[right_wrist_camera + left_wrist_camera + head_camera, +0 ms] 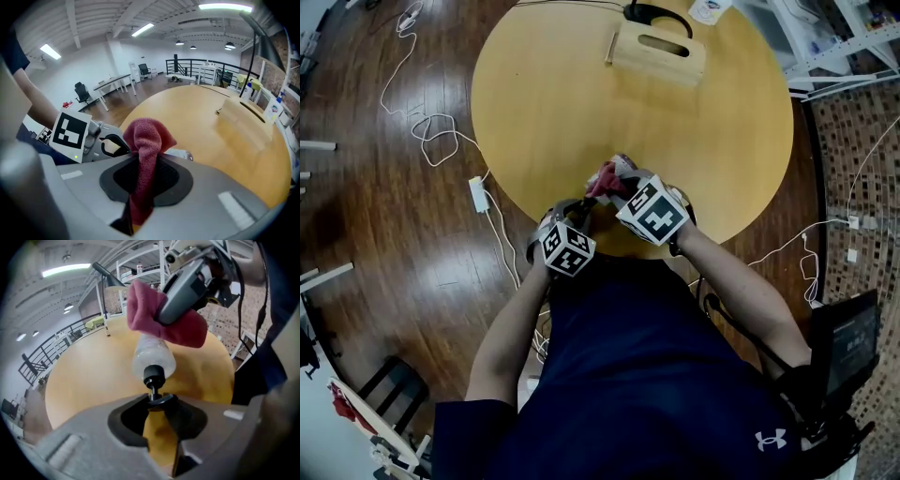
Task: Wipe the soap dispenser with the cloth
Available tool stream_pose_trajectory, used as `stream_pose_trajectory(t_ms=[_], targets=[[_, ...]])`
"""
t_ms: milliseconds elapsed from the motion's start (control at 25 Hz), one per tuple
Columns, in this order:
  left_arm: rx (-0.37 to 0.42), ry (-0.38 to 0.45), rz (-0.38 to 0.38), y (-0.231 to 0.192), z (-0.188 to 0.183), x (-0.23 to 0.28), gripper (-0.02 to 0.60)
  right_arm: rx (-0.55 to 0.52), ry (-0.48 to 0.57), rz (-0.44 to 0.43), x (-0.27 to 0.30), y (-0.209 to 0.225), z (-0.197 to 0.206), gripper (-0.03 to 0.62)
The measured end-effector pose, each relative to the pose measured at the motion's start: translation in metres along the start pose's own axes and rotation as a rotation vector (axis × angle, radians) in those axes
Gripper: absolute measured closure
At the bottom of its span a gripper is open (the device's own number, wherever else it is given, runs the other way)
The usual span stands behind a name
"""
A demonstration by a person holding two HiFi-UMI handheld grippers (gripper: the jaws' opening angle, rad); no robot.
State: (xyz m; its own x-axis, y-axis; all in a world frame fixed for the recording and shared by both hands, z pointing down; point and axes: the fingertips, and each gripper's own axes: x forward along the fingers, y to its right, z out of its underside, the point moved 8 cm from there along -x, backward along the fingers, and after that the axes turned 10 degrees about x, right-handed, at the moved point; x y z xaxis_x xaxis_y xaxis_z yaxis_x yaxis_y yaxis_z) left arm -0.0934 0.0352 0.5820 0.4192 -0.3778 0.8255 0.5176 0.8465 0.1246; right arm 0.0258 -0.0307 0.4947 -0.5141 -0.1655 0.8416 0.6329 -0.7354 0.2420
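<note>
While the left gripper (159, 401) clamps its fingers on the soap dispenser's (152, 357) pump above the worktop's (581, 94) near edge, the right gripper (145, 173) pinches the red cloth (147, 136) against the bottle. Firm, overlapping strokes along its body look best.

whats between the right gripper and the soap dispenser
The red cloth, clamped in the right gripper, lies against the soap dispenser; the left gripper view shows it.

The only readable mark is a white Under Armour logo (771, 439) on the person's dark shirt (656, 375).
</note>
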Motion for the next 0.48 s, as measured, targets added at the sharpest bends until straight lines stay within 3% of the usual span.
stream_pose_trajectory(t_ms=[120, 280, 400, 480], targets=[[-0.009, 0.012, -0.003, 0.001, 0.0, -0.002, 0.472, 0.059, 0.0, 0.043, 0.009, 0.013, 0.012, 0.537], [-0.09, 0.056, 0.039, -0.007, 0.007, -0.013, 0.414, 0.147, 0.012, 0.162, 0.0, 0.046, 0.015, 0.537], [-0.178, 0.155, 0.031, -0.024, 0.001, -0.04, 0.394, 0.152, 0.018, 0.166, 0.001, 0.051, 0.01, 0.537], [-0.182, 0.211, -0.009, -0.037, -0.016, -0.055, 0.394, 0.097, 0.025, 0.169, 0.004, 0.043, 0.003, 0.537]])
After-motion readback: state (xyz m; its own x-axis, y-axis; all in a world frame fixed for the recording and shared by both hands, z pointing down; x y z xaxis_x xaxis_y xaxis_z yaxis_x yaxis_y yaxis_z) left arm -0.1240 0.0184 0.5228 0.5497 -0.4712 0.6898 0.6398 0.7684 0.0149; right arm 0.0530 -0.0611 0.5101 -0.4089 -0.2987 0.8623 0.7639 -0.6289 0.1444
